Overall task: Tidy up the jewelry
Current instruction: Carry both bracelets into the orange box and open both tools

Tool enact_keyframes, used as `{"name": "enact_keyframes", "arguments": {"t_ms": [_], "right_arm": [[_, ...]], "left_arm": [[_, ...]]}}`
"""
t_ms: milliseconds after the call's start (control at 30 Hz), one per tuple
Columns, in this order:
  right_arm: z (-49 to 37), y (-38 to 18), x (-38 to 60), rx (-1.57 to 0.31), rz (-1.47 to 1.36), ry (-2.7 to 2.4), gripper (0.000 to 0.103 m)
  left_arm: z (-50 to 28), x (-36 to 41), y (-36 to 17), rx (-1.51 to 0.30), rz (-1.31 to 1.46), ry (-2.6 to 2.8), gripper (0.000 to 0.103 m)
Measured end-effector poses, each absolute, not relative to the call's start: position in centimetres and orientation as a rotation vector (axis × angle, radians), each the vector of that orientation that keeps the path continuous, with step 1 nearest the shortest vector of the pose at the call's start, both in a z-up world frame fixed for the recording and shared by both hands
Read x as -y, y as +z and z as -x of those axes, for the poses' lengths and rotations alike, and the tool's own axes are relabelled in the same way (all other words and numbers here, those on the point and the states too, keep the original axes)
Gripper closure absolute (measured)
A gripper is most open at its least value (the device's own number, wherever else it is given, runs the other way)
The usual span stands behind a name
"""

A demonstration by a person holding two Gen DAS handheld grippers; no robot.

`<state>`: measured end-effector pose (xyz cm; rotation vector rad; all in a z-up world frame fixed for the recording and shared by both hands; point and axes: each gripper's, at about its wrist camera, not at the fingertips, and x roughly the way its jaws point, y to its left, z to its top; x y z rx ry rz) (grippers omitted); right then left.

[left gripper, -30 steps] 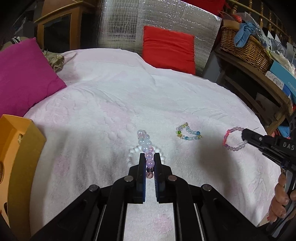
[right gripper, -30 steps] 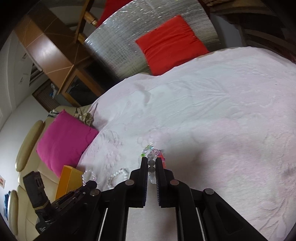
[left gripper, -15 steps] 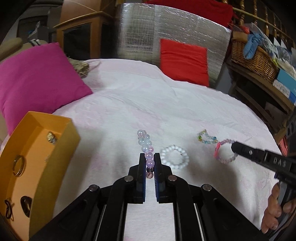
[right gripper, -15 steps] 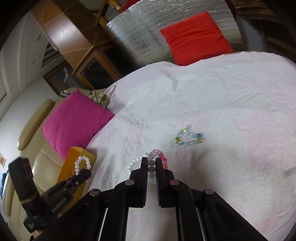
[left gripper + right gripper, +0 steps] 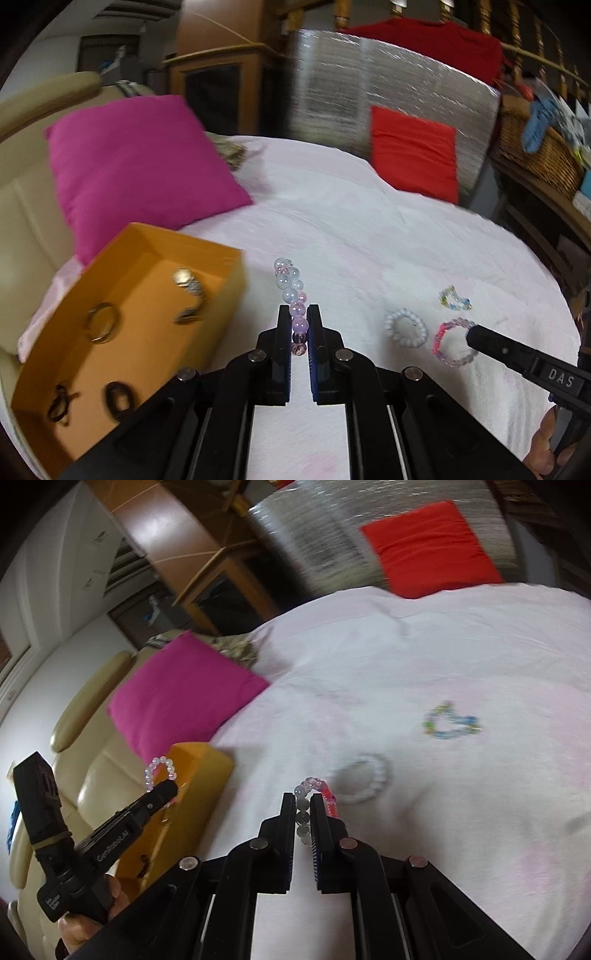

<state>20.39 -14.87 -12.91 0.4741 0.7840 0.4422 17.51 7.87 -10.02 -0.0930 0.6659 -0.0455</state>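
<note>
A: Leftward the left gripper has swung; the orange box now fills the lower left of its view, where a second ago only a corner showed.

B: What does it hold?

A: Its jaws are nearly closed on a lilac bracelet of clear, pearly and pale purple beads, which sticks up past the fingertips. In the right view that bracelet stands in front of the box's near end.

B: And the right gripper?

A: Jaws pinched on a pink bracelet, grey beads between the fingers, a red-pink stretch curling off to the right. It has not let go since earlier.

B: What lies in the box?

A: Rings, a silver piece and two dark items, blurred.

B: Farther out?

A: On the white bedspread, a white bracelet lies just past the right fingertips, and a multicolour bracelet beyond it. Both have slid right in the left view. Behind them sit a magenta pillow and a red pillow.
</note>
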Motion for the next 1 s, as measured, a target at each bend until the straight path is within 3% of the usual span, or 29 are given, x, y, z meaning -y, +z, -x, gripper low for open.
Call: {"name": "enact_keyframes", "arguments": {"t_ms": [367, 667, 1000], "right_arm": [[-22.6, -7.2, -1.6, -0.803, -0.406, 0.761, 0.094], [-24.9, -11.1, -13.7, -0.997, -0.271, 0.809, 0.094], [-28.0, -16.2, -18.6, -1.167, -0.129, 0.708, 0.093]], "left_arm": [[-10.5, -23.4, -8.3, -0.677, 0.212, 0.130, 0.095], [-10.6, -28.9, -14.8, -0.853, 0.334, 0.129, 0.095], [-13.4, -29.2, -20.2, -1.041, 0.427, 0.064, 0.095]]}}
